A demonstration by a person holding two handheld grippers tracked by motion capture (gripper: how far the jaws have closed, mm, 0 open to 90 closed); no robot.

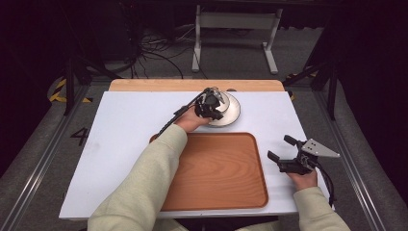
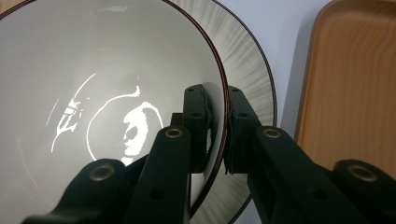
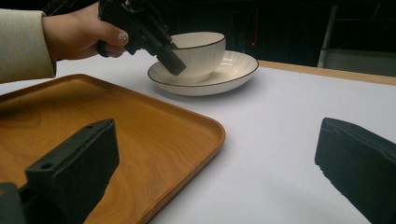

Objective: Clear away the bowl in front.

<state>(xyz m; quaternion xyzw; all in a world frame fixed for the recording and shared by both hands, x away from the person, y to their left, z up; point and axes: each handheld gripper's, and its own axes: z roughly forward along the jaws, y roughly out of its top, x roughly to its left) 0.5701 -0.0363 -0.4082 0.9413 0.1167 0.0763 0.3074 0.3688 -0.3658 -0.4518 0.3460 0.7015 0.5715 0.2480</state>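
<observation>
A white bowl [image 1: 222,100] with a dark rim stands on a white ribbed plate [image 1: 233,114] at the far middle of the table. My left gripper [image 1: 211,107] is shut on the bowl's near rim. In the left gripper view one pad sits inside the bowl [image 2: 93,70] and the other outside, over the plate [image 2: 250,70], with the left gripper [image 2: 216,100] pinching the wall. In the right gripper view the bowl [image 3: 205,49] sits upright on the plate [image 3: 233,70]. My right gripper [image 1: 280,148] rests open and empty at the tray's right side.
An empty wooden tray [image 1: 216,168] lies at the near middle of the white table top [image 1: 125,144], just in front of the plate. A wooden strip [image 1: 144,85] runs along the far edge. Beyond it are a metal stand [image 1: 235,29] and floor cables [image 1: 154,53].
</observation>
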